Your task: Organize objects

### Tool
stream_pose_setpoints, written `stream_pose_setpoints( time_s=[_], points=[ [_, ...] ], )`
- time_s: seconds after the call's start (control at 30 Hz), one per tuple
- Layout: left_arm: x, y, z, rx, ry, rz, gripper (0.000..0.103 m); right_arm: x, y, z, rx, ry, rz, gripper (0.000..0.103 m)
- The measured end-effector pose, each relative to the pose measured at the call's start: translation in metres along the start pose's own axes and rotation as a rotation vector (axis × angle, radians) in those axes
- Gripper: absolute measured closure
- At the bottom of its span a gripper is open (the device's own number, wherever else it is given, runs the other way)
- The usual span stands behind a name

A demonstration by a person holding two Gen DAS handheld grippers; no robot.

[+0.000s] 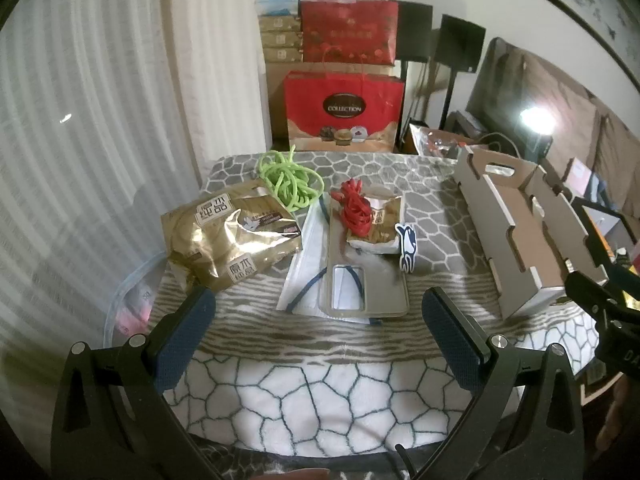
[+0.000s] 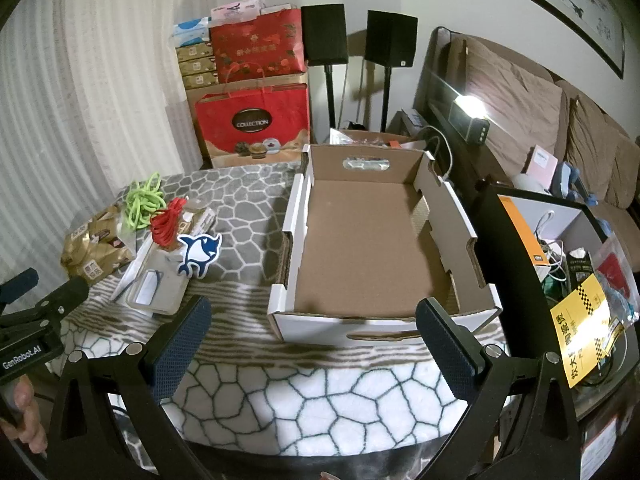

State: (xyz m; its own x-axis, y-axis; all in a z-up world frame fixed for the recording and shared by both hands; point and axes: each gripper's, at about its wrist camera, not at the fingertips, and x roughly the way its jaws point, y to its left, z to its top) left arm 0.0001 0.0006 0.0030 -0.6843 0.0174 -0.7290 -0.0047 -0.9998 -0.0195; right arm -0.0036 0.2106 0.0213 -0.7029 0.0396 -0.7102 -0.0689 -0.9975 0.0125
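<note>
We are holding both tongs wide and empty over the surface's (image 2: 280,396) near edge: left tongs (image 1: 316,320) facing the clutter, right tongs (image 2: 314,332) facing the box (image 2: 376,324).

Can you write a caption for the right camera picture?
Open right gripper facing an empty brown cardboard box on a patterned blanket.

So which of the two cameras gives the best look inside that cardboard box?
The right wrist view: it looks straight down into the cardboard box, showing its bare brown floor with nothing in it. The left wrist view catches the box only from outside, at the right edge, with its inside hidden.
</note>
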Motion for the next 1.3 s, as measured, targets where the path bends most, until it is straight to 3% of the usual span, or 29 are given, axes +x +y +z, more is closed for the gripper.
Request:
stream_pose_setpoints(
  time_s=[1.17,1.3],
  points=[
    [0.005,0.0,0.001,0.009,0.006,0.001,0.0,0.005,-0.01,-0.002,0.0,-0.004,-0.002,0.0],
    [0.01,0.003,0.006,0.014,0.007,0.014,0.0,0.0,-0.01,0.01,0.011,-0.004,-0.023,0.0]
  ],
)
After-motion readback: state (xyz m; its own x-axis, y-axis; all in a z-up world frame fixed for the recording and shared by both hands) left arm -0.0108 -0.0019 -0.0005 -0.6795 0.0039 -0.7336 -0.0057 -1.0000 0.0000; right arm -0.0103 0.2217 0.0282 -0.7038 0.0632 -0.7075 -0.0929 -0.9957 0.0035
